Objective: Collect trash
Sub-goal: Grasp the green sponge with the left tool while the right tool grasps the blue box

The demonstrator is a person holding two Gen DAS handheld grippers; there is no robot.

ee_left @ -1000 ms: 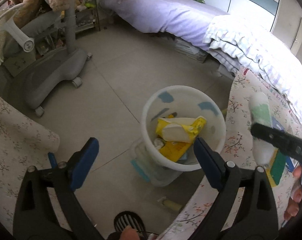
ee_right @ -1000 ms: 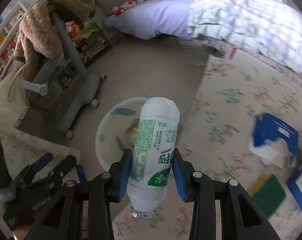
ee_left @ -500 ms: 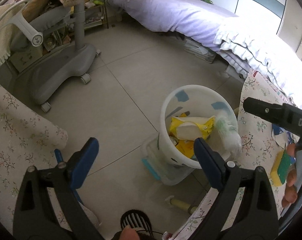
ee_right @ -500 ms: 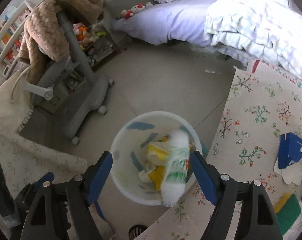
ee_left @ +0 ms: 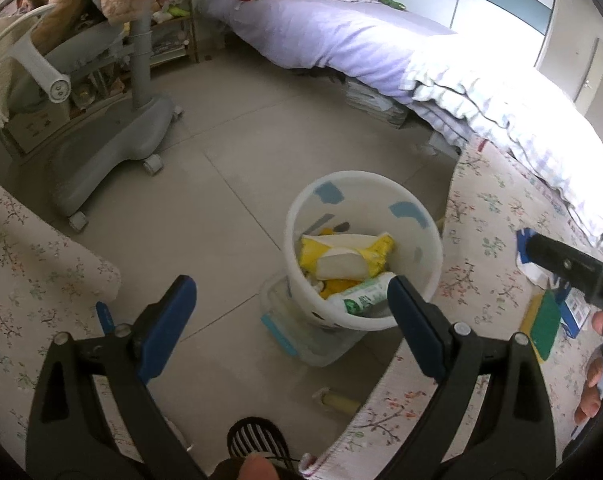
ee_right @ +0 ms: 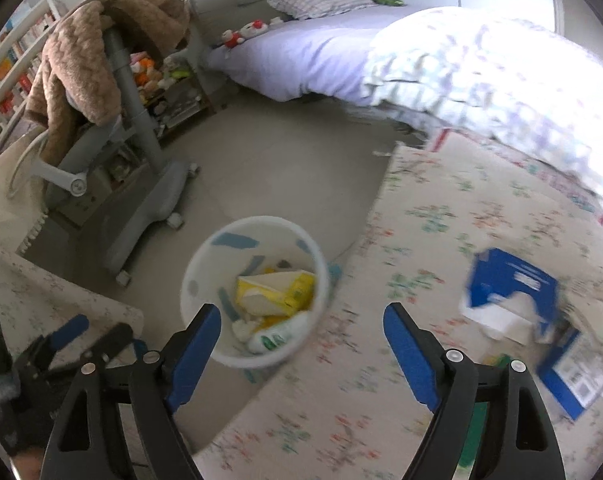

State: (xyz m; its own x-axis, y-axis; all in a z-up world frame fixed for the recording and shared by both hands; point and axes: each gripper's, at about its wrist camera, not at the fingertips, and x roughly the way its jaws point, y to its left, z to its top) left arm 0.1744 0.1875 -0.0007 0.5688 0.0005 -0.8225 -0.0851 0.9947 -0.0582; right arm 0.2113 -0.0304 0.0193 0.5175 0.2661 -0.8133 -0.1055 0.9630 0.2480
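One floral rug [ee_right: 441, 240], grey tiled floor [ee_left: 229, 160]

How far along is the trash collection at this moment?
Done: plastic bottle and yellow packets lie in the white bin. In hand: nothing; right gripper is opening, empty; left gripper open. Left: torn blue box on the floral cloth.

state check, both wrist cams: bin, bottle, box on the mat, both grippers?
white bin: upright on the floor, partly filled
plastic bottle: lying inside the bin, on the other trash
yellow packet: in the bin, crumpled
blue box: on the floral mat, torn open
green sponge: flat on the mat
left gripper: open, empty
right gripper: jaws opening, nothing between them
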